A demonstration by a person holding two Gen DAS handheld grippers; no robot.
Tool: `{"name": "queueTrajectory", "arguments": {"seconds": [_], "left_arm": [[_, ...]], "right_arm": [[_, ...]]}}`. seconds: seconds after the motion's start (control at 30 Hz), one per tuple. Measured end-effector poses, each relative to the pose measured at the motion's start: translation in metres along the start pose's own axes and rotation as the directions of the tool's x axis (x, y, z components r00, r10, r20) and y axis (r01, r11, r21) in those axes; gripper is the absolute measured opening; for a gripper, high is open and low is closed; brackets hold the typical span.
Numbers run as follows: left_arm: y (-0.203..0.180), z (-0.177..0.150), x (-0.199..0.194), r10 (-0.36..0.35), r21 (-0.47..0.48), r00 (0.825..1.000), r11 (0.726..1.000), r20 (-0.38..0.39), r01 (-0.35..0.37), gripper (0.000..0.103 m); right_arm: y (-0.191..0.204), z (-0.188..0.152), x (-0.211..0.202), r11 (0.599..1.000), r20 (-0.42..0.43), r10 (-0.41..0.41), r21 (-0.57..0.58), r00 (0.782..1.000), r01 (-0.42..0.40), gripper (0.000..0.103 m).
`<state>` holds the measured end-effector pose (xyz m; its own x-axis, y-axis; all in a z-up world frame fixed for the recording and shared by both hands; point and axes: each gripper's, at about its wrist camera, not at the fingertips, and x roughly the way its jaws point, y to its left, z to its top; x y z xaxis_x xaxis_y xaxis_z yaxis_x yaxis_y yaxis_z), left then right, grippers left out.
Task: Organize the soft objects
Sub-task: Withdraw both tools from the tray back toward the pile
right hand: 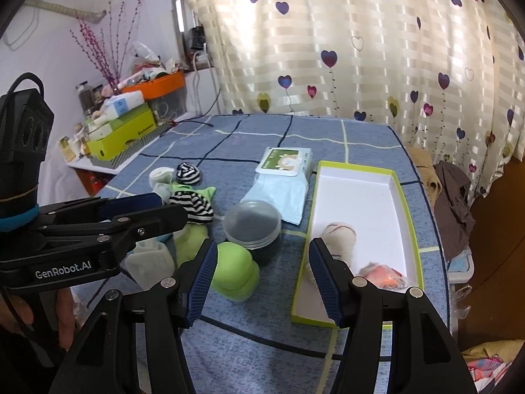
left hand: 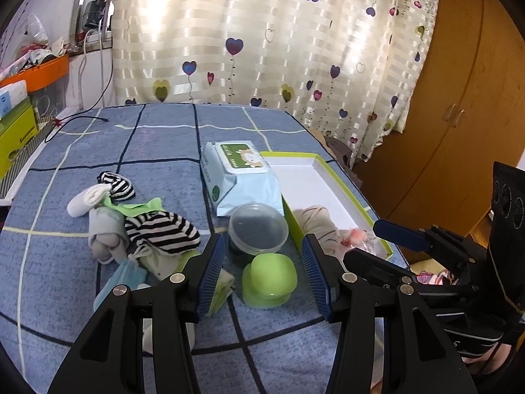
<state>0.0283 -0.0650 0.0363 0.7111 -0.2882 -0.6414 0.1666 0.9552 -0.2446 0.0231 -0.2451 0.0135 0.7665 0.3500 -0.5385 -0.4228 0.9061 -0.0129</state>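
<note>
A heap of socks lies on the blue checked bedspread [left hand: 164, 138]: a black-and-white striped sock [left hand: 164, 229], a grey one [left hand: 105, 229], a white roll [left hand: 87, 198] and a green piece [left hand: 141, 205]. To the right, a green-rimmed white box [left hand: 328, 180] holds a beige rolled sock [right hand: 338, 236] and a pink-orange item [right hand: 384, 277]. My left gripper [left hand: 263, 239] is open and empty over a clear lidded tub [left hand: 257, 228] and a light-green rounded object [left hand: 269, 279]. My right gripper [right hand: 262, 244] is open and empty between that green object [right hand: 233, 274] and the box [right hand: 403, 197].
A pack of wet wipes [left hand: 239, 174] lies behind the tub. A blue face mask [left hand: 118, 282] sits under the left finger. A black cable [left hand: 75, 121] crosses the far left corner. Boxes and an orange bin [right hand: 157, 87] stand left; curtain behind, clothes [right hand: 452, 203] to the right.
</note>
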Motion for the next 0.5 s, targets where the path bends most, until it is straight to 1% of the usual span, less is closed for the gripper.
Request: {"name": "queueTrajectory", "arguments": {"seconds": [0.17, 0.37, 0.5], "left_arm": [[0.008, -0.002, -0.004, 0.019, -0.010, 1.000, 1.000, 0.005, -0.019, 0.050], [0.027, -0.008, -0.007, 0.066, -0.036, 0.998, 0.997, -0.003, -0.066, 0.050], [0.042, -0.012, -0.011, 0.084, -0.061, 0.996, 0.995, -0.005, -0.084, 0.050]], "right_arm": [[0.008, 0.000, 0.000, 1.000, 0.003, 0.021, -0.013, 1.000, -0.021, 0.058], [0.017, 0.001, 0.000, 0.999, 0.010, 0.045, -0.027, 0.999, -0.045, 0.058], [0.023, 0.002, 0.001, 0.997, 0.014, 0.061, -0.038, 0.998, -0.060, 0.058]]}}
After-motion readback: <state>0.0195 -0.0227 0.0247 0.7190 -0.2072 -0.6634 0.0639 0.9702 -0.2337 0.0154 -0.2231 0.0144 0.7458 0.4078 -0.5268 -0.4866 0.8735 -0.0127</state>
